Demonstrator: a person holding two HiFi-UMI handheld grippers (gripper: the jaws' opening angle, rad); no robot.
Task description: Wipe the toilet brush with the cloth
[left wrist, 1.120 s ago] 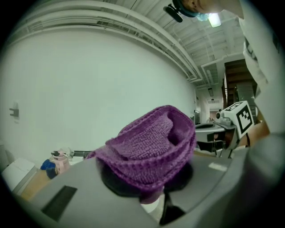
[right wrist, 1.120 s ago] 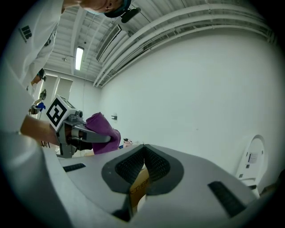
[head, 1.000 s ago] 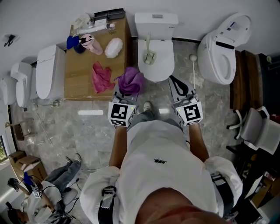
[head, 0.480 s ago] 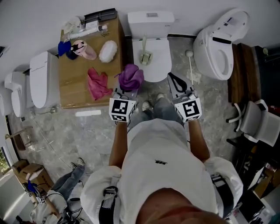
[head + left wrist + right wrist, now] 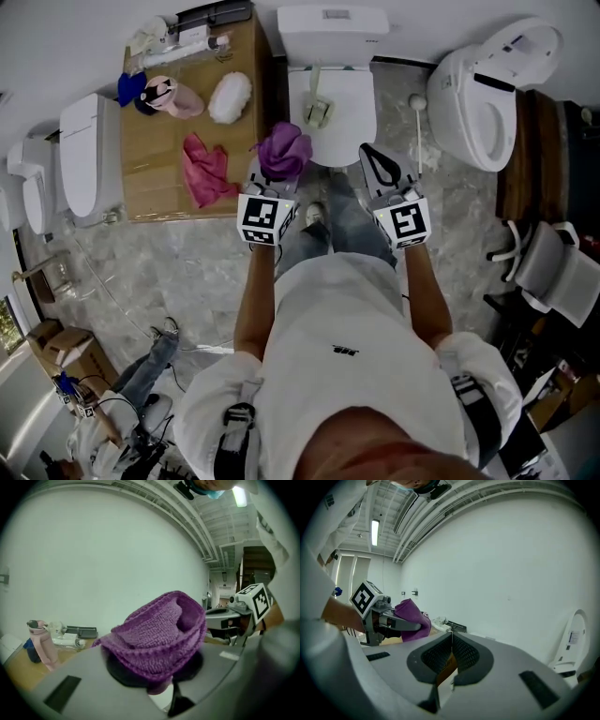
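Note:
A pale toilet brush (image 5: 319, 111) lies on the closed lid of the middle toilet (image 5: 352, 117). My left gripper (image 5: 273, 176) is shut on a bunched purple cloth (image 5: 284, 148), held just left of the toilet's front edge. In the left gripper view the cloth (image 5: 159, 632) fills the space over the left gripper (image 5: 161, 679). My right gripper (image 5: 367, 153) is at the toilet's front right, shut with nothing in it. Its tips meet in the right gripper view (image 5: 450, 639), which also shows the cloth (image 5: 411, 619) off to the left.
A wooden table (image 5: 150, 150) at the left carries a pink cloth (image 5: 204, 169), a white fluffy pad (image 5: 230, 97) and bottles. A white stick with a round head (image 5: 415, 117) stands right of the middle toilet. More toilets stand at the left (image 5: 80, 155) and right (image 5: 487, 94).
Both grippers have moved forward and down towards the middle toilet. The purple cloth has stayed in the left gripper, and the right one has stayed shut.

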